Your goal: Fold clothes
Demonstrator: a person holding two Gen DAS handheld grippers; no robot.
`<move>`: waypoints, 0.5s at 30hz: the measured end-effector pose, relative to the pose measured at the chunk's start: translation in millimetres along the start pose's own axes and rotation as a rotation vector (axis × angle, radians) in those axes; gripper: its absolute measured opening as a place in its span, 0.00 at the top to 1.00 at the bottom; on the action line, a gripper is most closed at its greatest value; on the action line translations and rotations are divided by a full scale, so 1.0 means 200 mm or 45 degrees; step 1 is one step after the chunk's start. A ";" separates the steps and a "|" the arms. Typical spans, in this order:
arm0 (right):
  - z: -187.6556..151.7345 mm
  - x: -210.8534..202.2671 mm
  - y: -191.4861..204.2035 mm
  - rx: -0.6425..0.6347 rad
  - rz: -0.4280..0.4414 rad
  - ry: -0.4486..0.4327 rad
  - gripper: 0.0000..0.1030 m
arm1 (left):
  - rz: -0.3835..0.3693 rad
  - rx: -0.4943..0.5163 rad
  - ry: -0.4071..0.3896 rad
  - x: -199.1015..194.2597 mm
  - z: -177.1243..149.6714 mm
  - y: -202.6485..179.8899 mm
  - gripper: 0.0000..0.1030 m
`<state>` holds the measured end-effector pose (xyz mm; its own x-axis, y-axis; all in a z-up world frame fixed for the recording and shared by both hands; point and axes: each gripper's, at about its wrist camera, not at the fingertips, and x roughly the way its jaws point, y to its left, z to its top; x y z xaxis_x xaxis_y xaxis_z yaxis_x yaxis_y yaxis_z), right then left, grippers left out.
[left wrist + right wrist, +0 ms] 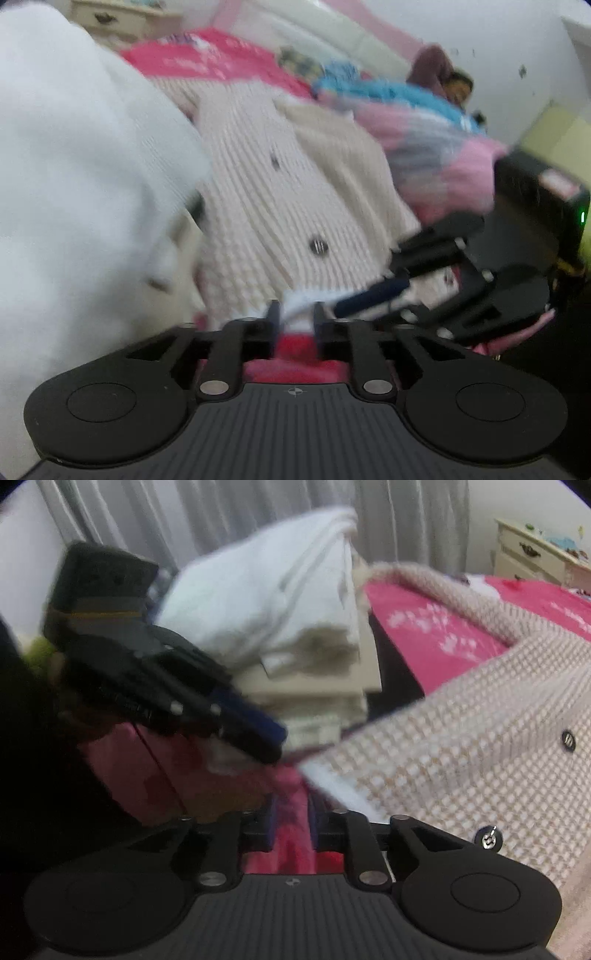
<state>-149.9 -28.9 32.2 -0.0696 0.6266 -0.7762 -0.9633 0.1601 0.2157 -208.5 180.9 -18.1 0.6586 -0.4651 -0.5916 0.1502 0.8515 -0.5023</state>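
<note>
both wrist views close over cardigan

We can't read any text here. The pink bedspread carries a white print, and the other gripper's black body a small pink label, but both are too blurred to make out. No numbers or brands legible.

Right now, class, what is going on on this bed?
A person with a handheld gripper in each hand is folding clothes on a pink bedspread. A cream knit cardigan lies spread out. The left gripper and right gripper sit at its near hem, jaws slightly apart, gripping nothing. A stack of folded whites stands alongside.
</note>
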 end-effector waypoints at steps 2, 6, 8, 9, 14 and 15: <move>0.01 -0.07 -0.06 0.060 -0.050 -0.047 0.74 | -0.024 -0.021 -0.058 -0.03 0.04 0.00 0.74; 0.01 -0.13 -0.28 0.235 -0.254 -0.039 0.74 | -0.046 0.090 -0.012 0.16 0.10 -0.09 0.72; -0.02 -0.13 -0.35 0.266 -0.357 0.002 0.74 | -0.026 0.174 0.077 0.31 0.11 -0.15 0.72; -0.04 -0.13 -0.37 0.275 -0.390 0.023 0.74 | 0.039 0.195 0.162 0.39 0.09 -0.15 0.72; -0.25 -0.05 -0.50 0.411 -0.454 0.258 0.66 | 0.271 0.262 0.452 0.62 0.00 -0.08 0.74; -0.31 -0.03 -0.54 0.488 -0.451 0.332 0.64 | 0.259 0.291 0.451 0.61 0.00 -0.09 0.74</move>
<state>-62.2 -98.1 -22.6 0.1314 0.2841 -0.9498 -0.7804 0.6205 0.0776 -130.9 109.1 -81.6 0.4050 -0.3036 -0.8624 0.2288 0.9469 -0.2259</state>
